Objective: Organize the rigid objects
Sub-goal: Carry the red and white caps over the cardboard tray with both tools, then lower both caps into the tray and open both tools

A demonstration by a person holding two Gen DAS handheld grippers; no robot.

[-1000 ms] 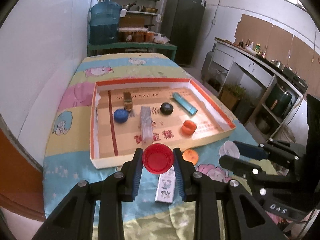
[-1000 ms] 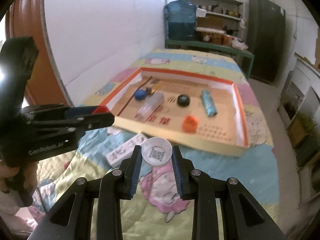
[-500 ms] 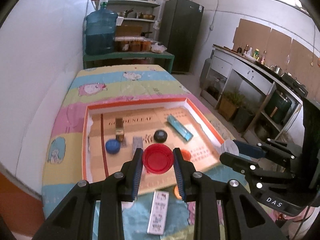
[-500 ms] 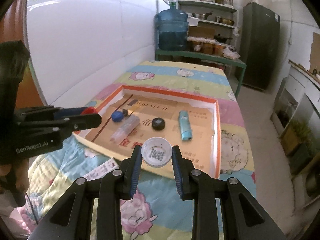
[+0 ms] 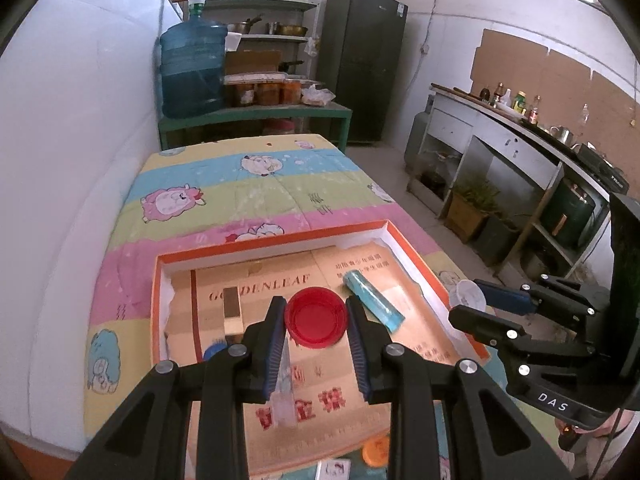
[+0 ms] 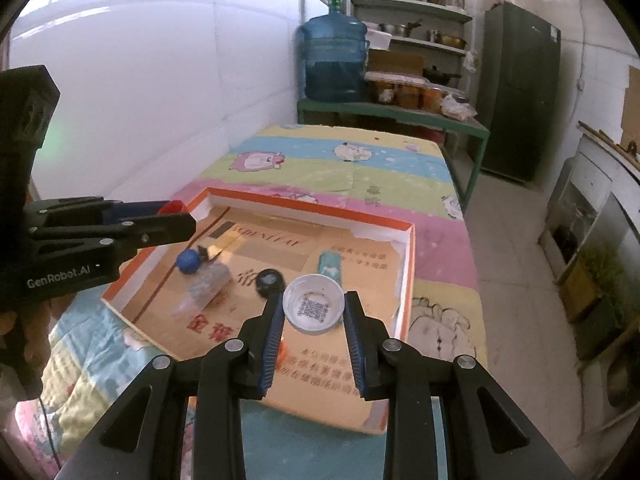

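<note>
Both grippers' fingers (image 5: 276,336) clamp lids, seemingly above the tray (image 5: 280,242).

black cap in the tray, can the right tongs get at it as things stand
Probably not yet. The right tongs are shut on a white cap, so they have no free grip. The black cap itself lies uncovered on the tray floor, just beyond the left fingertip.

A bed (image 5: 256,184) with a striped cartoon-sheep quilt fills the middle of both views. An orange-rimmed shallow box (image 5: 276,242) lies on it at lower centre; an orange cap (image 5: 376,450) and a small printed carton (image 5: 334,470) lie at the bottom edge
</note>
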